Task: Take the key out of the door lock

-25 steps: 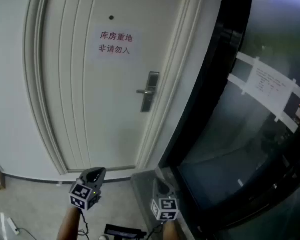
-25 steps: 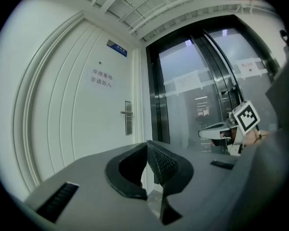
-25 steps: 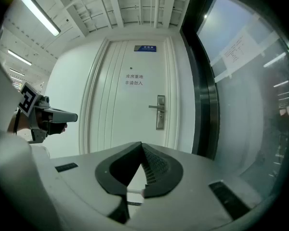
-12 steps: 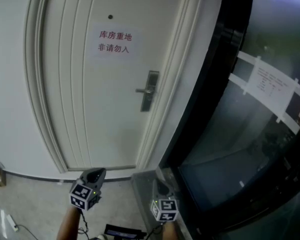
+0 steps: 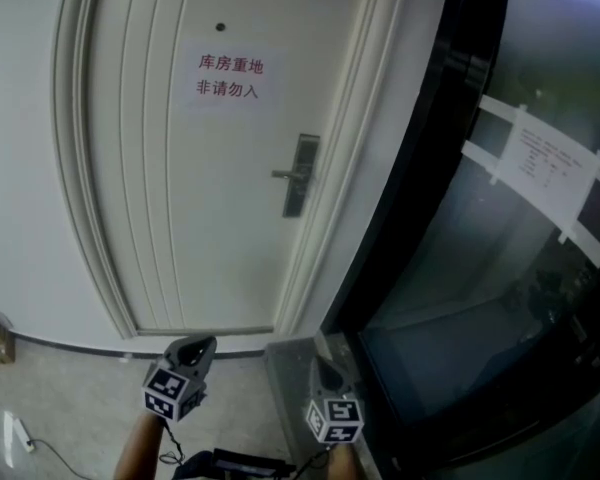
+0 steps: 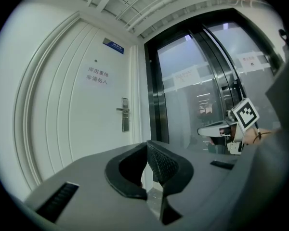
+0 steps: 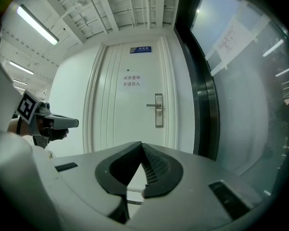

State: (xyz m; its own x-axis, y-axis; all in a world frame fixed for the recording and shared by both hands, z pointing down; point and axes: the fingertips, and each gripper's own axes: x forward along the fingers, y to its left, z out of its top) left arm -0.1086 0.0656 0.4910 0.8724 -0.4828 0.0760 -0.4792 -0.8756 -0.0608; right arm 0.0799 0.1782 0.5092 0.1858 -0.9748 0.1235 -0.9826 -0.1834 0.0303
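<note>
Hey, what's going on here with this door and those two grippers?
A person faces a closed white door, holding a gripper in each hand. The left gripper and right gripper are both held low, well short of the door, with jaws together and nothing between them. The lock plate and its lever handle are untouched. Any key there is too small to make out, so the removal hasn't begun.

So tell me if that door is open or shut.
Shut: the door sits flush in its frame, no gap by the handle.
</note>
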